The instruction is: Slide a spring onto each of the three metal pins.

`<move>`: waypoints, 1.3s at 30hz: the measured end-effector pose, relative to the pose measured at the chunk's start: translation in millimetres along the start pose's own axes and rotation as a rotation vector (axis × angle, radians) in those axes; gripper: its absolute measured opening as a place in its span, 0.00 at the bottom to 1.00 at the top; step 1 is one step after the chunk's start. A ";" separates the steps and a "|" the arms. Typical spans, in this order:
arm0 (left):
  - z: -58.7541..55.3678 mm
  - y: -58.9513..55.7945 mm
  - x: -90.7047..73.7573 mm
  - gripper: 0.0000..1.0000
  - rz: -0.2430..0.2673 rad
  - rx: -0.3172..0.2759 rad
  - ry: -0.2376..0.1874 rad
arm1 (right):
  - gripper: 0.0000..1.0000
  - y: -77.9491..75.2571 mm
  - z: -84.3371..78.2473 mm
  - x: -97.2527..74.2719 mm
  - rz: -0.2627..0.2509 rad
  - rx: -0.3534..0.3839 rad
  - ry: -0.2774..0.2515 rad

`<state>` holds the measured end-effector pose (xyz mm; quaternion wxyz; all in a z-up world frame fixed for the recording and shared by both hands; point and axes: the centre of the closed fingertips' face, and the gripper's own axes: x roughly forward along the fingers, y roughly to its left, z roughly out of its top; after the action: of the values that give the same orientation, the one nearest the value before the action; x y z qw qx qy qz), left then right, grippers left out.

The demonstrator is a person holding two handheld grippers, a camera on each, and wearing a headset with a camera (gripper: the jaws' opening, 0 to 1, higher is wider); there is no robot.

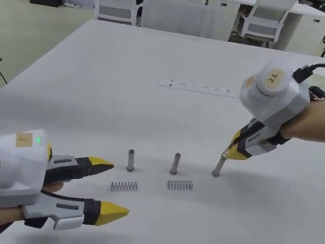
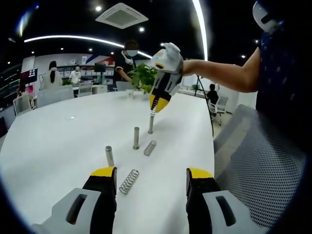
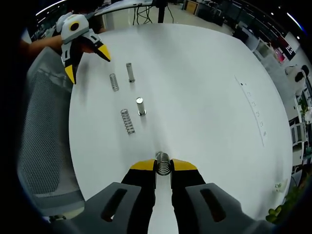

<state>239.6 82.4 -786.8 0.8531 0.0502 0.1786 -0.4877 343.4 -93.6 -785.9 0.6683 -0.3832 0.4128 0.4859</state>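
I get a bright, even head view: the matte white tabletop (image 1: 152, 76) takes soft overhead light without glare, and the short upright metal pins (image 1: 131, 160) throw only faint grey shadows. In the left gripper view the curved ceiling light strips (image 2: 200, 29) burn out to pure white against a dark ceiling. Both gripper views bow hard at the edges. In the right one the thin coiled steel spring (image 3: 163, 163) reads crisp.

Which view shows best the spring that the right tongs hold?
The right gripper view: the spring sits close, end-on, between the right tongs. The head view shows it small, above a pin; the left gripper view, distant.
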 end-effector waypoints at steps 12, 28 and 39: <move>-0.9 -1.4 0.8 0.52 -0.001 -0.003 0.003 | 0.09 2.3 -4.2 14.9 0.027 0.000 0.033; -0.3 -2.2 1.1 0.52 -0.002 0.001 0.003 | 0.09 6.7 -9.0 38.8 0.057 0.012 0.066; -1.0 -1.7 1.5 0.51 -0.003 -0.001 0.004 | 0.09 8.5 -14.6 49.9 0.061 0.023 0.088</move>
<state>238.6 80.6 -788.1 0.8520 0.0506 0.1806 -0.4888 341.9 -88.3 -838.2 0.6386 -0.3839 0.4589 0.4839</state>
